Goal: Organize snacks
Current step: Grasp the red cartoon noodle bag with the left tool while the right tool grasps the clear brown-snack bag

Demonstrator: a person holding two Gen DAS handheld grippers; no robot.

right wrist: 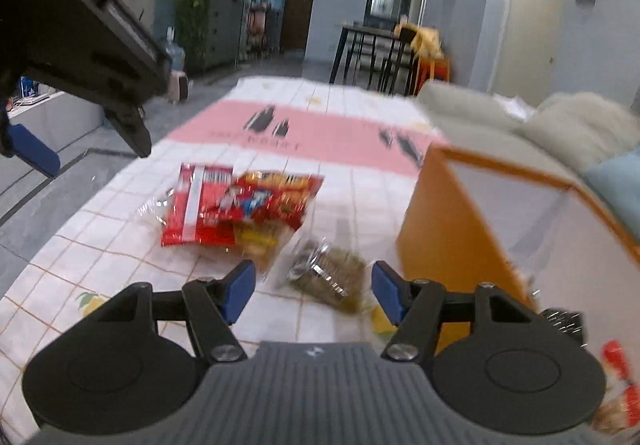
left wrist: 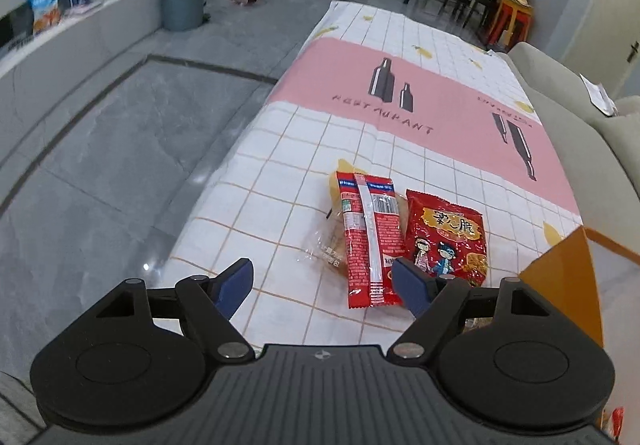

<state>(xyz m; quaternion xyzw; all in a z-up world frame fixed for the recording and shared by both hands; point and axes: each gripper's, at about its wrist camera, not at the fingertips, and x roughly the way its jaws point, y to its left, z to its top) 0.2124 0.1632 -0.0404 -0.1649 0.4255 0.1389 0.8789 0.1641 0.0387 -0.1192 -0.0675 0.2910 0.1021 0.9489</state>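
Two red snack packets [left wrist: 376,241] lie side by side just ahead of the left gripper [left wrist: 322,285], whose jaws stand wide and empty. Under them a clear wrapper [left wrist: 320,249] is half hidden. Between the right gripper's [right wrist: 312,285] parted jaws lies a blurred greenish packet [right wrist: 332,273], untouched. An orange box [right wrist: 440,225] is cut off rightward; bare tablecloth [left wrist: 400,105] stretches beyond.

Your tablecloth [left wrist: 280,165] is white with a thin orange grid and a pink band printed with black bottles. On it, beside the orange box [left wrist: 568,285], lie red snack packets [left wrist: 372,237]; your fingertips [left wrist: 236,285] are blue.
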